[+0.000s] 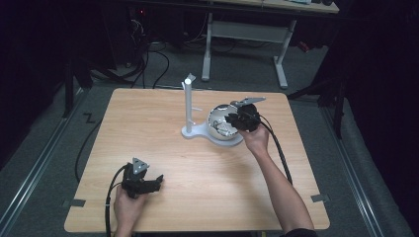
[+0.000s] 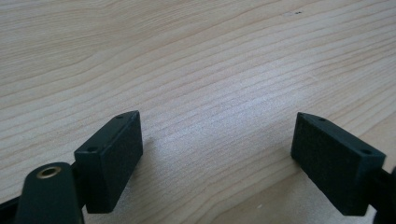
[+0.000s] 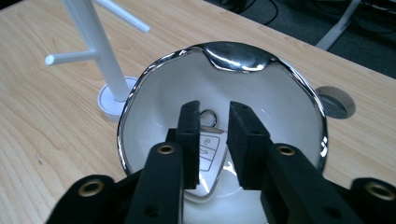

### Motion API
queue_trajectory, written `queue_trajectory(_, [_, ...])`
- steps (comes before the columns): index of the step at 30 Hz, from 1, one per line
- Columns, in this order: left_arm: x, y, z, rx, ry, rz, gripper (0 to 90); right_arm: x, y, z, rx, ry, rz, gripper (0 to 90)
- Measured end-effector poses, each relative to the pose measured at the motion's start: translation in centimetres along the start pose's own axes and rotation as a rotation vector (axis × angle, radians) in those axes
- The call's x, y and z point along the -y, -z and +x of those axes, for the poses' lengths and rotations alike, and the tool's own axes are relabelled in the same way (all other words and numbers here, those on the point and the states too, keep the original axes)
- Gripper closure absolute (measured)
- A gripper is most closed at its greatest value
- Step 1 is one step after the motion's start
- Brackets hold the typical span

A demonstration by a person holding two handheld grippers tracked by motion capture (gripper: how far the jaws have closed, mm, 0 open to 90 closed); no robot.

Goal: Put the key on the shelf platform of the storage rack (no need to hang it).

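A shiny silver bowl with a white inside stands on the base of a white peg stand at mid table. A white key fob with a metal ring lies in the bowl. My right gripper reaches down into the bowl, its jaws drawn close with the fob filling the gap between them. My left gripper rests low over bare wood near the front left, jaws wide apart and holding nothing.
The wooden table has bare room to the left and in front of the stand. A round cable hole sits just past the bowl. A white-legged desk and cables stand on the floor behind.
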State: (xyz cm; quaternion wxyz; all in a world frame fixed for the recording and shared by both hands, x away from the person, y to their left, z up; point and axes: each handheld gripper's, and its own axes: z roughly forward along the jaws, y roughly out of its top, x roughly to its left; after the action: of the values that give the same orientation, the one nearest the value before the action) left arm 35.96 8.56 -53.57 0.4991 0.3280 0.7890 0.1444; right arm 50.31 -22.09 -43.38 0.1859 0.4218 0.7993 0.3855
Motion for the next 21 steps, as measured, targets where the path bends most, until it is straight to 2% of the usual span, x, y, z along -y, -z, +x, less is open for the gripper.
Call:
queue_trajectory(7, [0.0, 0.0, 0.0, 0.001, -0.001, 0.000, 17.0, 1.1, 2.1, -0.6, 0.023, -0.026, -0.044, 63.1])
queue_trajectory(12, [0.0, 0.0, 0.0, 0.000, 0.001, 0.000, 17.0, 1.9, 3.0, -1.3, 0.025, -0.056, -0.034, 57.9])
queue_trajectory(18, [0.0, 0.0, 0.0, 0.001, -0.002, 0.000, 17.0, 2.5, 4.0, -1.8, 0.034, -0.079, -0.062, 57.1])
queue_trajectory(19, [0.0, 0.0, 0.1, 0.005, -0.009, -0.001, 17.0, 3.0, 4.2, -2.0, 0.032, -0.094, -0.053, 57.4])
queue_trajectory(21, [0.0, 0.0, 0.0, 0.004, -0.007, -0.001, 17.0, 3.1, 4.3, -2.1, 0.040, -0.093, -0.046, 57.3])
